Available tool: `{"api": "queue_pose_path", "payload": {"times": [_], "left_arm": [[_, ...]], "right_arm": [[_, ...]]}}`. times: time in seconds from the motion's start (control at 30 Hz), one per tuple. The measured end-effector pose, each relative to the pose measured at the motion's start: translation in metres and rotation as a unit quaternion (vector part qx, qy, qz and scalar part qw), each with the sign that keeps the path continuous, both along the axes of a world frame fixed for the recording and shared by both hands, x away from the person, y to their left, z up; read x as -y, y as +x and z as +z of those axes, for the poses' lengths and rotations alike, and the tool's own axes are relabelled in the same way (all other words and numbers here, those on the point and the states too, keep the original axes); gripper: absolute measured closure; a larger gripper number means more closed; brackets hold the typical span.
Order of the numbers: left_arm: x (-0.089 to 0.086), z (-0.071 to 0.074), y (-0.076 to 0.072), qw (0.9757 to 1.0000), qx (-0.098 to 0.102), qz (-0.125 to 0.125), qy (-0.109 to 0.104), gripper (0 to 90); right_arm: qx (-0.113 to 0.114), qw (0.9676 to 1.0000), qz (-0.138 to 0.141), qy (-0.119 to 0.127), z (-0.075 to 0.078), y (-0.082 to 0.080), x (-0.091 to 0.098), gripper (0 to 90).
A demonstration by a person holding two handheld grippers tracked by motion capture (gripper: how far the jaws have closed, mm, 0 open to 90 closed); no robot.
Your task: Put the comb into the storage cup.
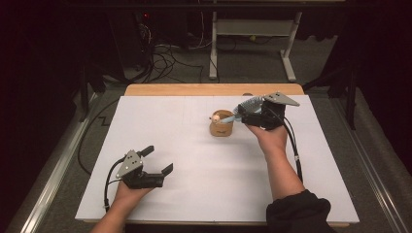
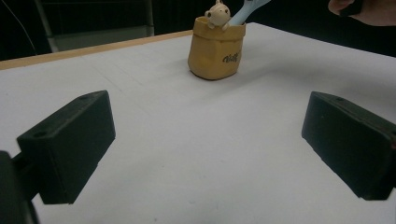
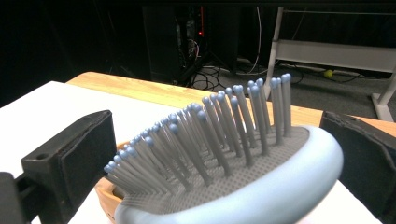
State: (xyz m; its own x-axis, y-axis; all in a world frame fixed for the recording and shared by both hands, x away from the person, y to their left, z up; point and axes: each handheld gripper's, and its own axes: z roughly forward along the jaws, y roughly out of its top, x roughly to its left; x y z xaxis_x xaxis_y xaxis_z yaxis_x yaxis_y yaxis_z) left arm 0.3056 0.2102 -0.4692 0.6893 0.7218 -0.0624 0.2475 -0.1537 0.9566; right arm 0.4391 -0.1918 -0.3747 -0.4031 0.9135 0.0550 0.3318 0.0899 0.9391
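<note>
A tan pot point(image 1: 221, 127) with a small bear figure point(image 2: 217, 14) on its rim stands right of the white board's middle. A light blue hairbrush point(image 1: 248, 104) leans out of it, handle point(image 2: 243, 11) down in the pot. Its bristled head point(image 3: 233, 154) lies between the jaws of my right gripper point(image 1: 244, 110), just right of the pot. The jaws stand wide and there is a gap at the left one, so they do not press the brush. The pot's rim point(image 3: 105, 196) shows below the brush. My left gripper point(image 1: 159, 159) rests open and empty near the front left, pointing at the pot point(image 2: 215, 53).
A white board point(image 1: 184, 145) covers a wooden table whose far edge point(image 1: 214, 90) shows. Behind it are floor cables point(image 1: 165, 58) and a desk frame point(image 1: 252, 34). Metal rails point(image 1: 58, 174) run along both sides.
</note>
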Motion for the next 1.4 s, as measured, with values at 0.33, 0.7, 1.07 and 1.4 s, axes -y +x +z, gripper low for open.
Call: {"api": "queue_pose_path", "payload": {"times": [0.33,0.7,1.07,1.4], "left_arm": [[0.0,-0.001,0.0,1.0,-0.004,0.0,-0.001,3.4],[0.0,-0.001,0.001,1.0,-0.005,0.001,0.002,3.4],[-0.002,-0.001,0.003,0.9999,-0.012,0.007,0.003,3.4],[-0.006,-0.001,0.004,0.9998,-0.017,0.011,0.002,3.6]], "right_arm": [[0.005,0.9999,0.012,-0.005,-0.002,-0.011,0.002,0.0],[-0.004,0.9991,0.036,-0.022,-0.025,-0.031,0.003,0.1],[-0.034,0.997,0.053,-0.046,-0.066,-0.06,0.013,0.1],[-0.023,0.9964,0.066,-0.048,-0.082,-0.102,0.036,0.1]]}}
